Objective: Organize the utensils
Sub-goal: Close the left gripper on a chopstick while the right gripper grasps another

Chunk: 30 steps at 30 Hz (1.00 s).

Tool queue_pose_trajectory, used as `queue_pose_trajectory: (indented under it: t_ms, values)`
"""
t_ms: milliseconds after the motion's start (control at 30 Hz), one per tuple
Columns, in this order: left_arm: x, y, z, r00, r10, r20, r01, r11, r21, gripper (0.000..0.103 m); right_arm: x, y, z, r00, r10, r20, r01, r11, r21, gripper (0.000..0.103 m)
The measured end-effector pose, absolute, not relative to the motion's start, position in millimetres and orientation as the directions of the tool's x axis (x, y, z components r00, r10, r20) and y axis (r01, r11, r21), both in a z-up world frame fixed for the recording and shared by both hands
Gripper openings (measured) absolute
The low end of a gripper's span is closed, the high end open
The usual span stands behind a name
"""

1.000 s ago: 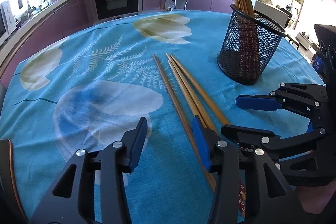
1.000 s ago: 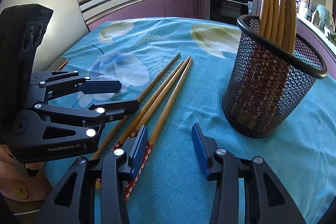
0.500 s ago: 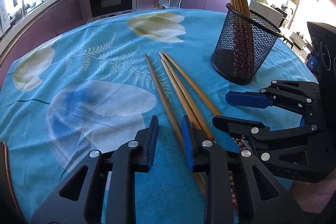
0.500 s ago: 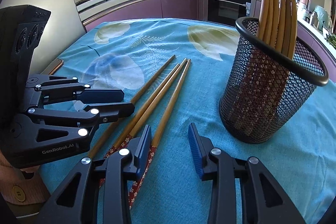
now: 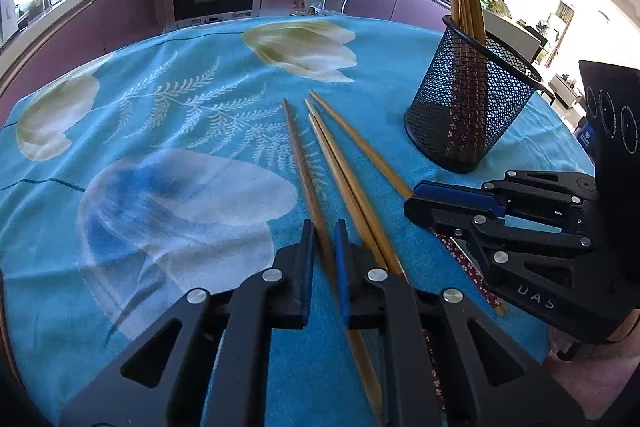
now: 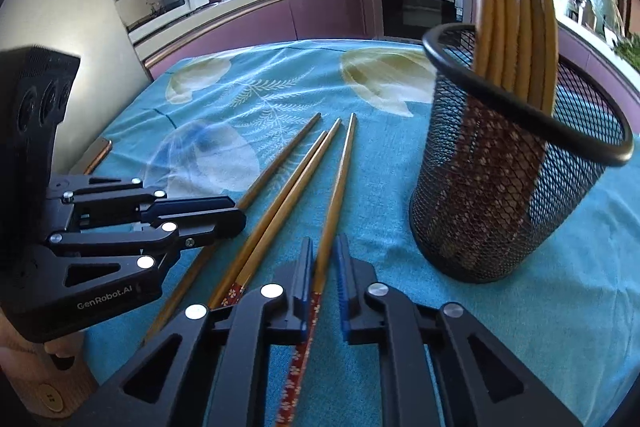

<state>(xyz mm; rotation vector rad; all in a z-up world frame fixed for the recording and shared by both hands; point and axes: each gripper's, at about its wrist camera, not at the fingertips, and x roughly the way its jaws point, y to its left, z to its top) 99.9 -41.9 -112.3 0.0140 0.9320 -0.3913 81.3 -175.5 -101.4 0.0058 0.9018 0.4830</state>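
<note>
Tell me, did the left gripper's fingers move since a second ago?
Yes. The left gripper closed its fingers onto the leftmost chopstick lying on the tablecloth.

- Left gripper (image 5: 322,227): angled downward, jaws closed onto a single chopstick (image 5: 298,155).
- Right gripper (image 6: 325,245): angled downward, jaws likewise clamped on one chopstick (image 6: 340,179).

A: The cloth (image 5: 400,51) was blue with pale flowers. The cup (image 6: 500,195) was black.

B: The sticks (image 6: 296,183) were brown. Their ends were red with little flowers.
</note>
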Motion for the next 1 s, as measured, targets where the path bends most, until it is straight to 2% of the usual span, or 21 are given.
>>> queue_pose_trajectory:
  t_ms: [367,1000]
  values:
    - [87,-35,-101,0.557,-0.337,-0.759,0.33,0.929,-0.169,0.008,72,-188,-89,0.534,0.463,-0.707,-0.401,0.875,0.27,0.006]
    - [102,-39,-115,0.484,-0.359,-0.798,0.388,0.906,-0.173,0.012,84,-165,-100,0.461,0.462,-0.758,-0.452,0.857,0.248,0.008]
